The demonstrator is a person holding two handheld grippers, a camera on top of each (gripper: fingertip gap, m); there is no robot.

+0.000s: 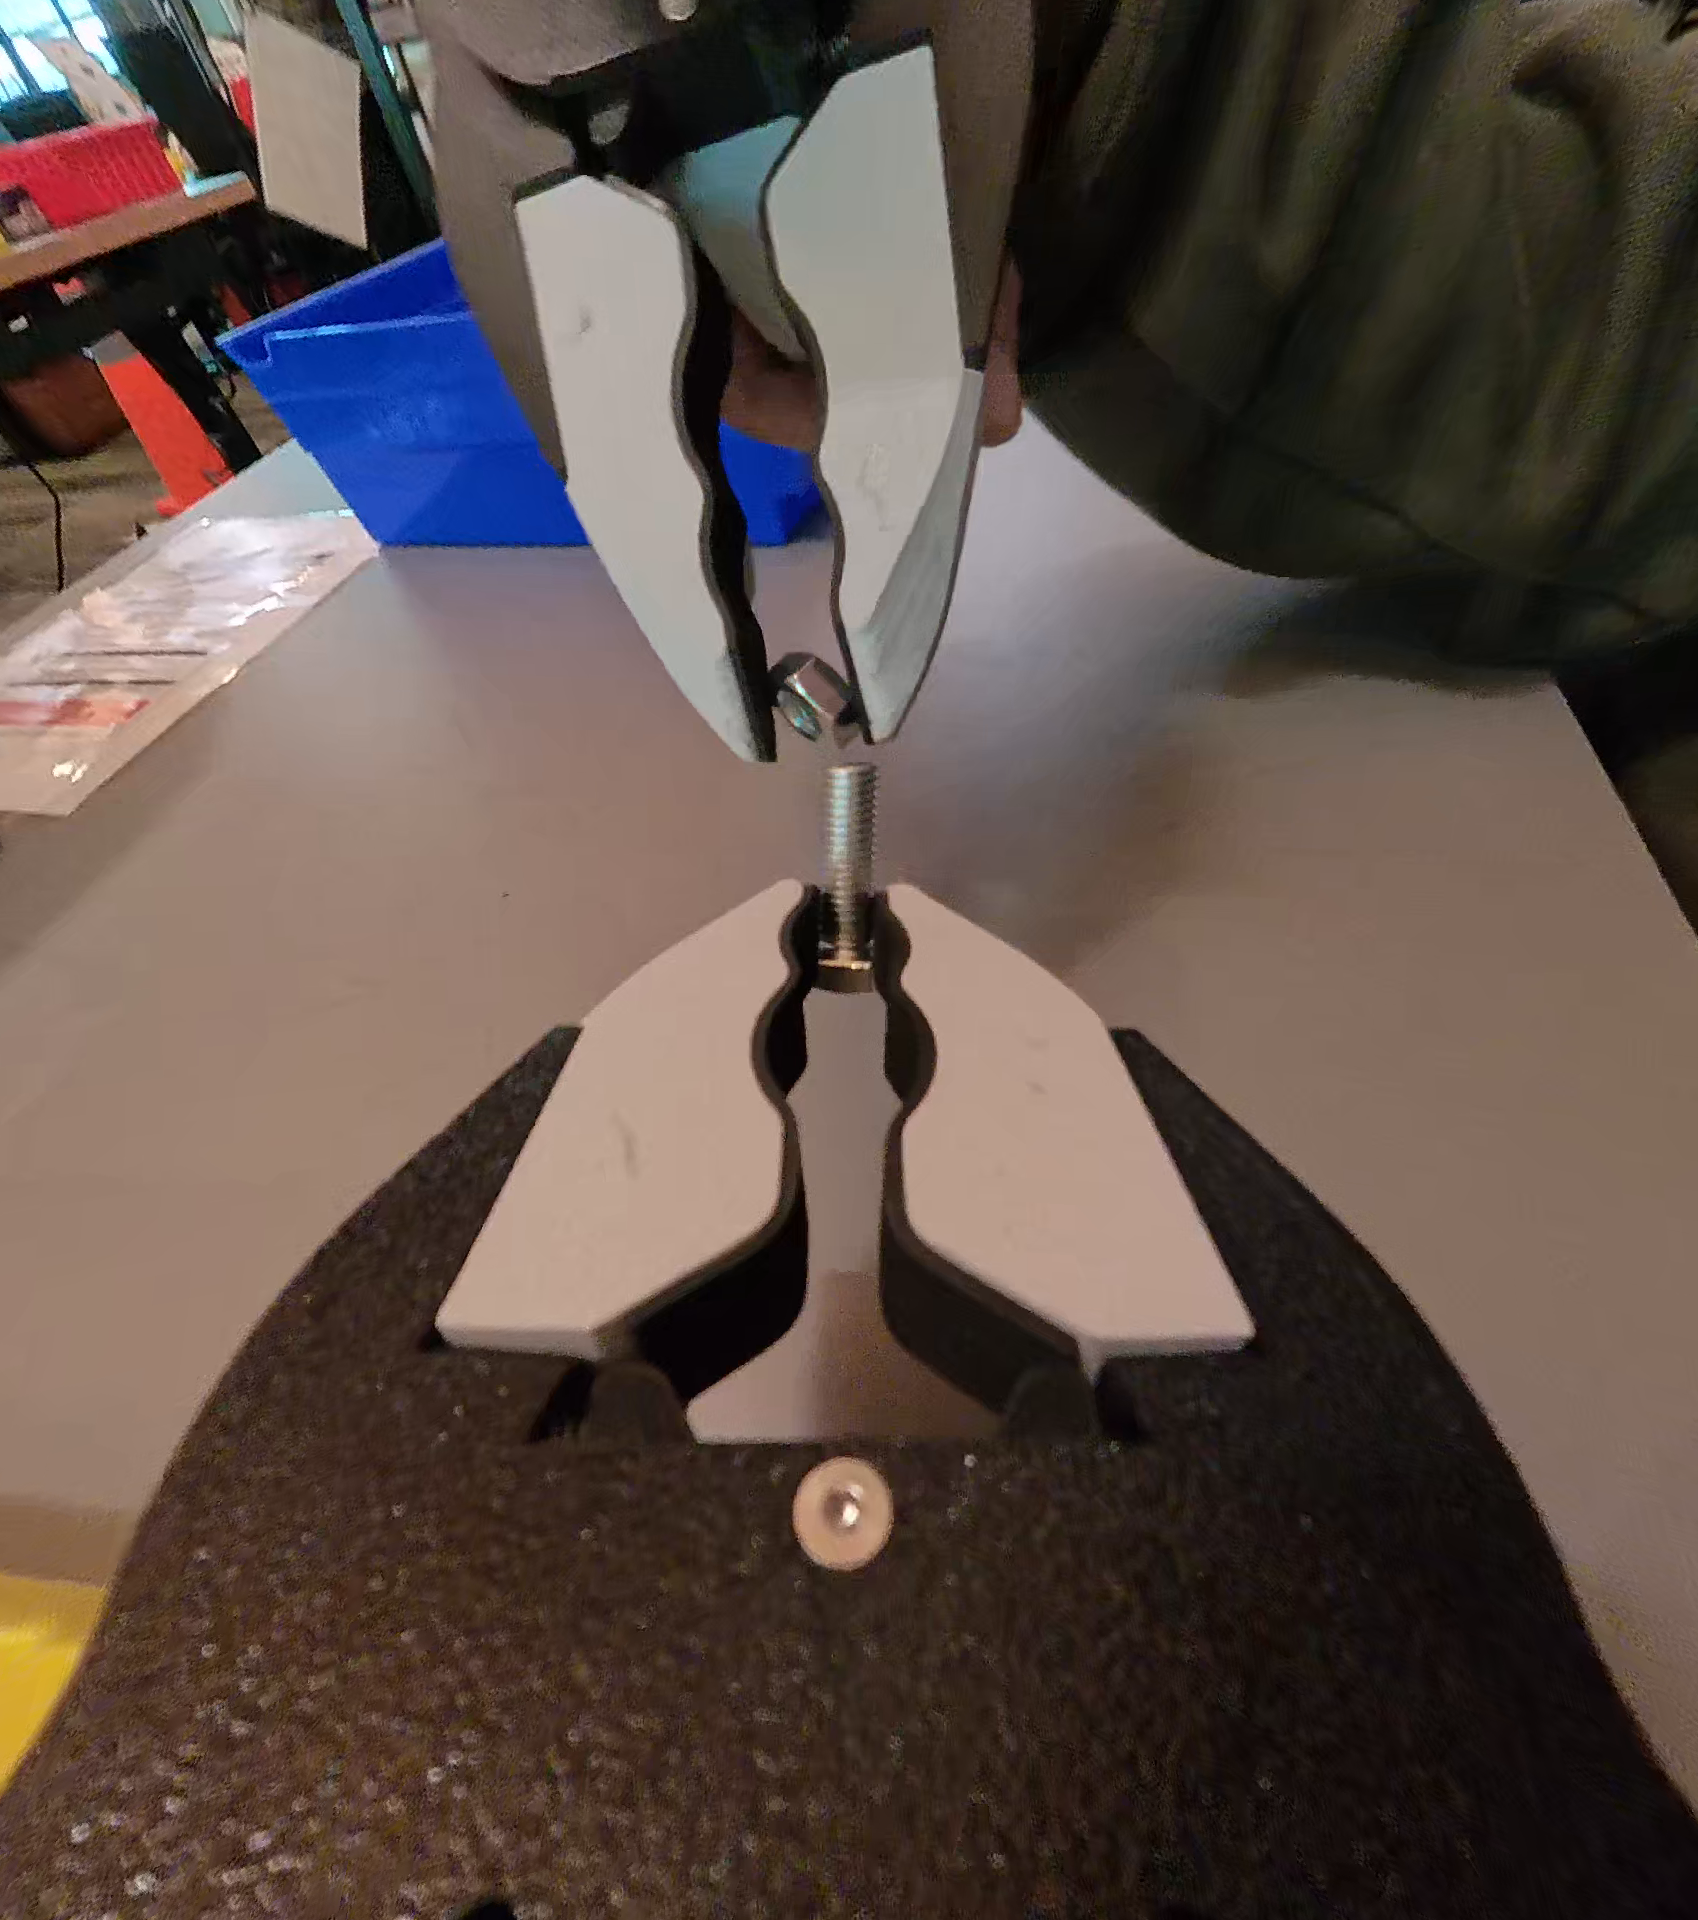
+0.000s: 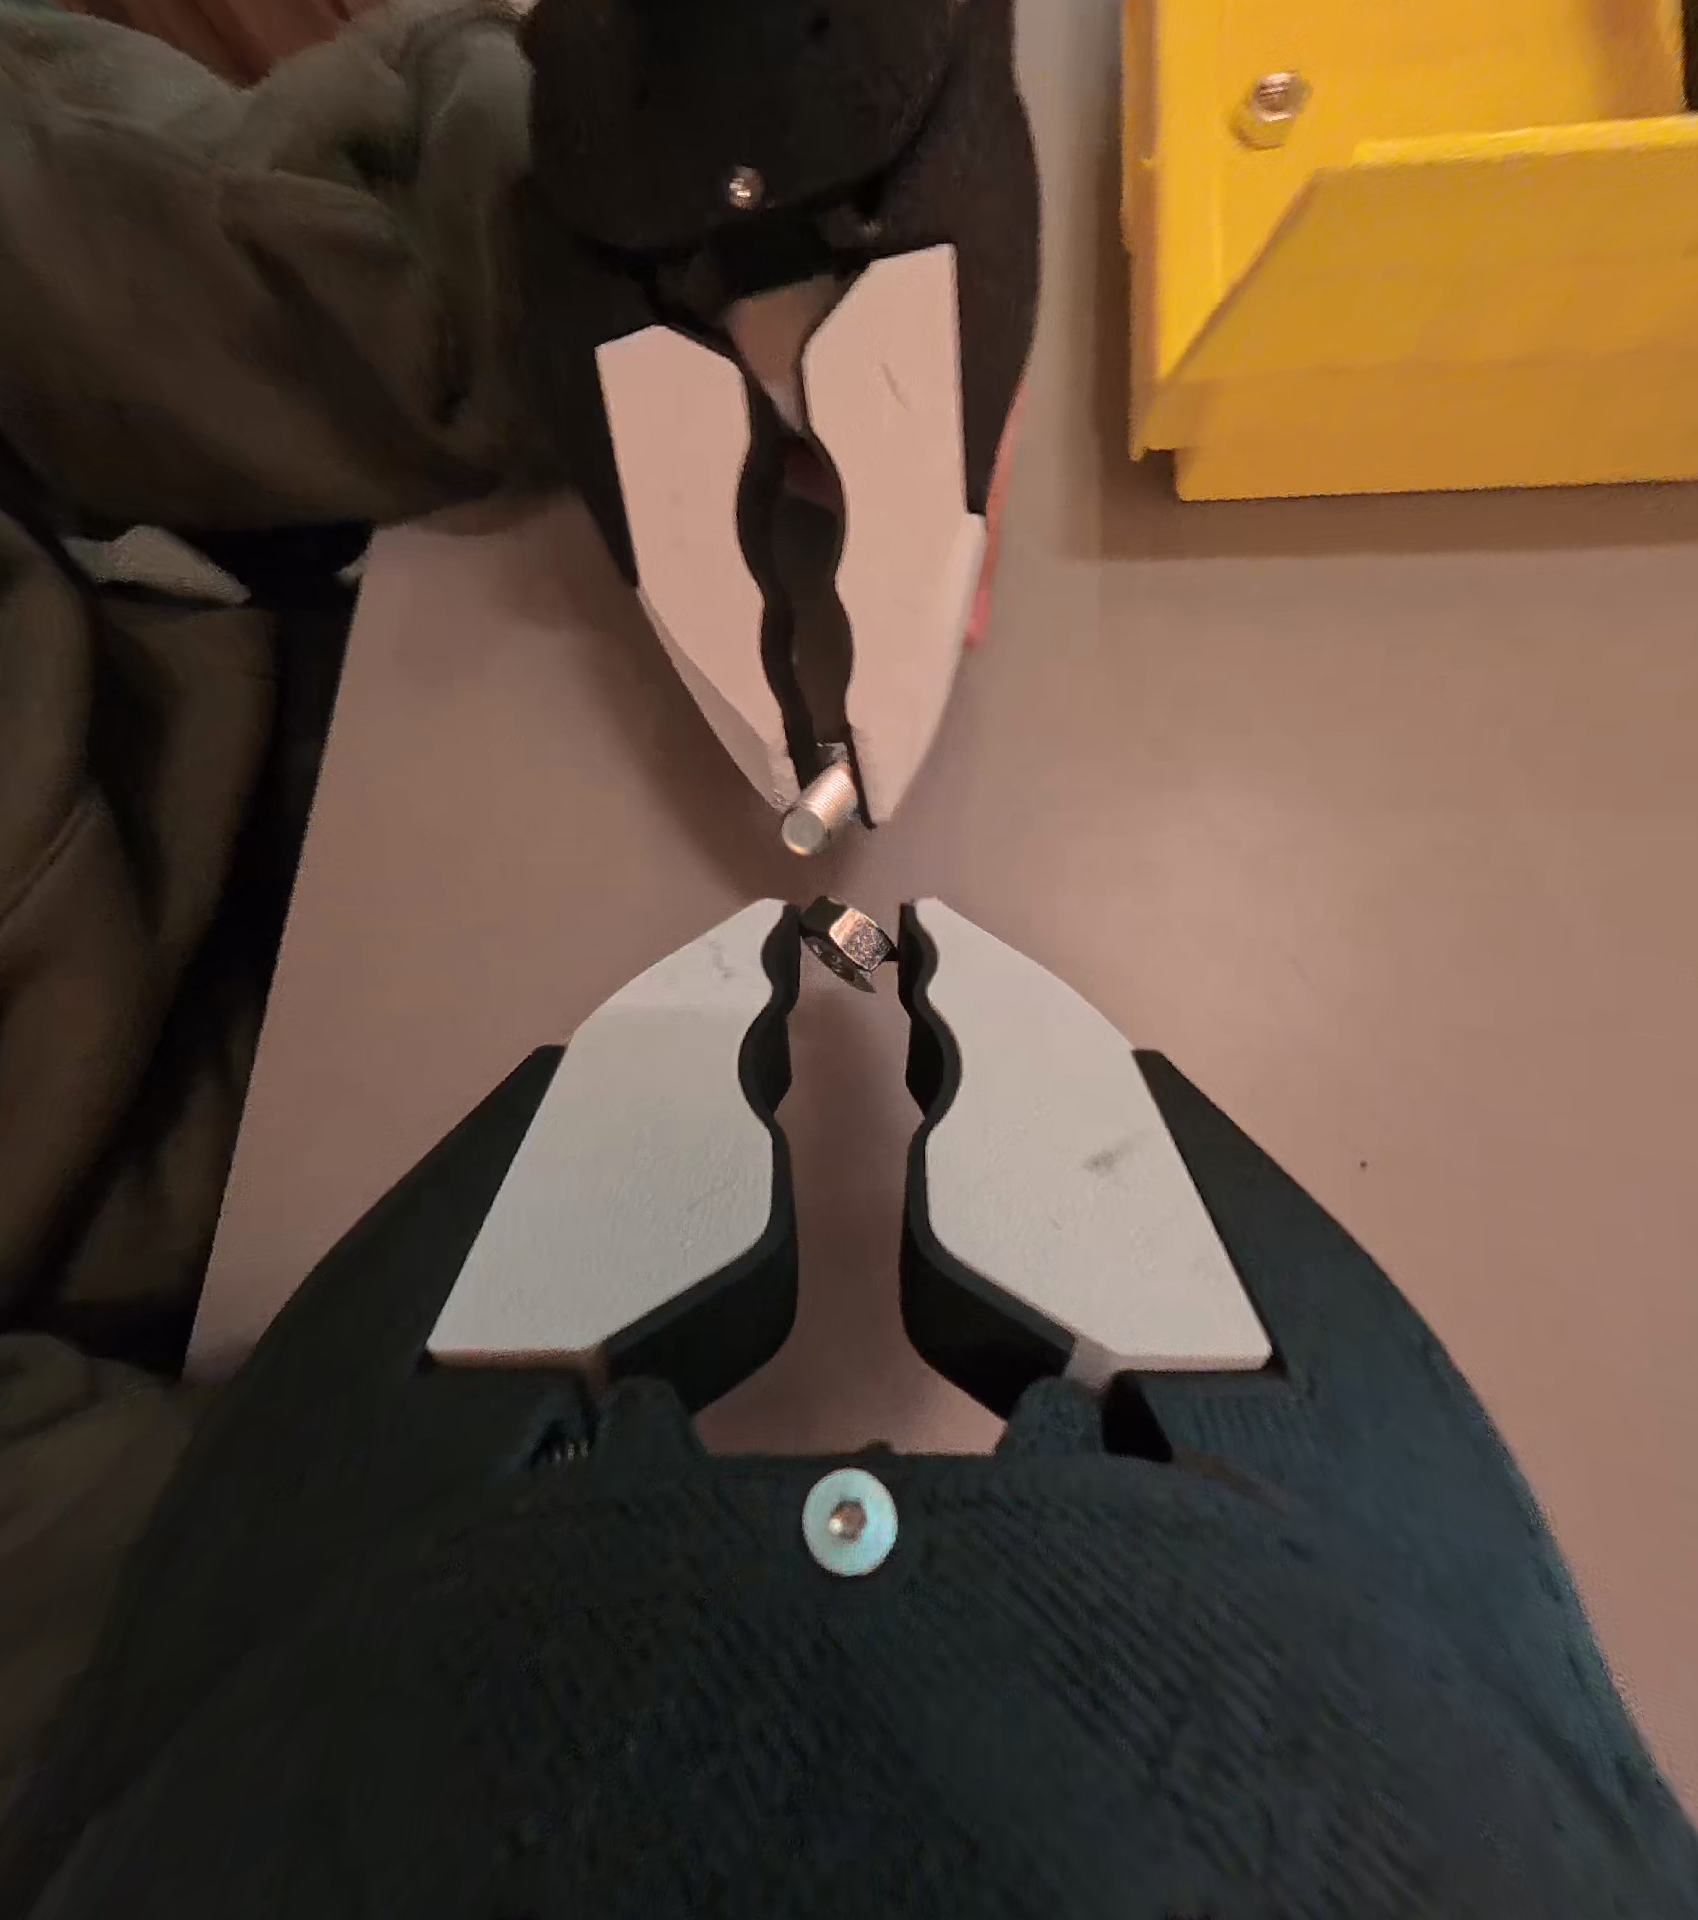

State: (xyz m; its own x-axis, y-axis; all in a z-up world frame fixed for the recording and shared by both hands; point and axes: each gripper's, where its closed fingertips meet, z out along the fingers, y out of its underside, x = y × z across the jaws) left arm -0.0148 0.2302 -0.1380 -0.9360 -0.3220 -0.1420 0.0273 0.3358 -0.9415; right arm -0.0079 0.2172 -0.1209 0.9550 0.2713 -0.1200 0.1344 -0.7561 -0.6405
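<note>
My left gripper [image 1: 847, 909] is shut on the head end of a silver bolt [image 1: 851, 831], whose threaded shank points forward. My right gripper [image 2: 845, 920] is shut on a silver hex nut [image 2: 847, 943] at its fingertips. In the left wrist view the right gripper [image 1: 814, 732] comes in from above, and the nut [image 1: 812, 698] sits tilted just past the bolt's tip with a small gap between them. In the right wrist view the left gripper [image 2: 829, 816] points at me, and the bolt's end [image 2: 814, 821] lies a little left of the nut.
Both grippers hover over a grey table [image 1: 305, 935]. A blue bin [image 1: 398, 416] stands at the far side, a laminated sheet [image 1: 128, 665] lies to the left. A yellow bin [image 2: 1468, 260] holding a nut [image 2: 1266, 104] stands nearby. An olive-green sleeve [image 1: 1396, 291] holds the right gripper. The tips of both grippers are at nearly the same place.
</note>
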